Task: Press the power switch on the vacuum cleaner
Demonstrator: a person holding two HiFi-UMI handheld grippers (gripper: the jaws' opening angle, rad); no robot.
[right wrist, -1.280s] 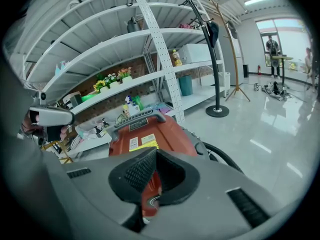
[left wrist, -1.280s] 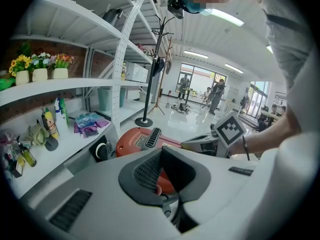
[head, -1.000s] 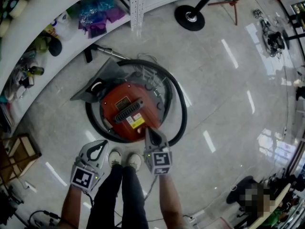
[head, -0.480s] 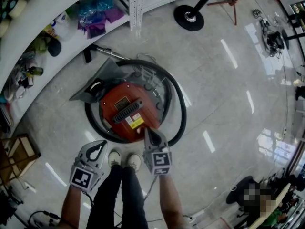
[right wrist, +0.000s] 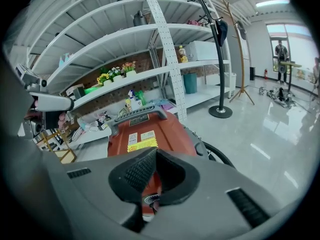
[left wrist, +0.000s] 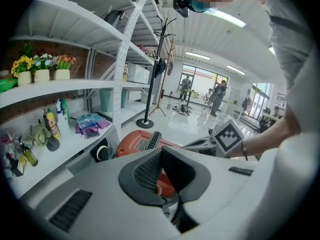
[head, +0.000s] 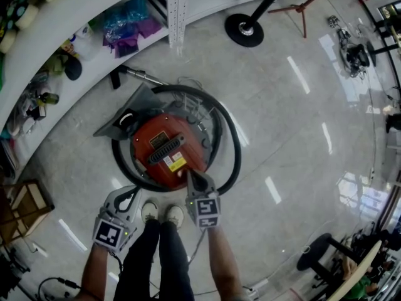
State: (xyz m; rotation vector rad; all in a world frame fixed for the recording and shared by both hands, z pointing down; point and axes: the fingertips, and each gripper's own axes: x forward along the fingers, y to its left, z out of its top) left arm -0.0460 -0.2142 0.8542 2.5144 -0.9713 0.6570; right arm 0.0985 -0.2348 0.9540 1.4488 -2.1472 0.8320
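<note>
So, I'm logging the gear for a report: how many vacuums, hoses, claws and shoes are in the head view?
Vacuum: 1
Hose: 1
Left claw, right claw: 2
Left shoe, right shoe: 2
Total: 6

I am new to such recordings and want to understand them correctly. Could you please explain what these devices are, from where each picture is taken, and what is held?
There is no robot. A person stands on a shiny floor and holds a two-jaw gripper in each hand. The head view looks down from a camera on the person's head. The two gripper views come from cameras riding on the grippers, looking along their jaws. On the floor sits a red vacuum cleaner with its black hose looped round it, beside white shelves. The left gripper hangs near the person's shoes, jaws shut, holding nothing. The right gripper, also shut and empty, points at the vacuum's near edge. I cannot tell whether it touches.
</note>
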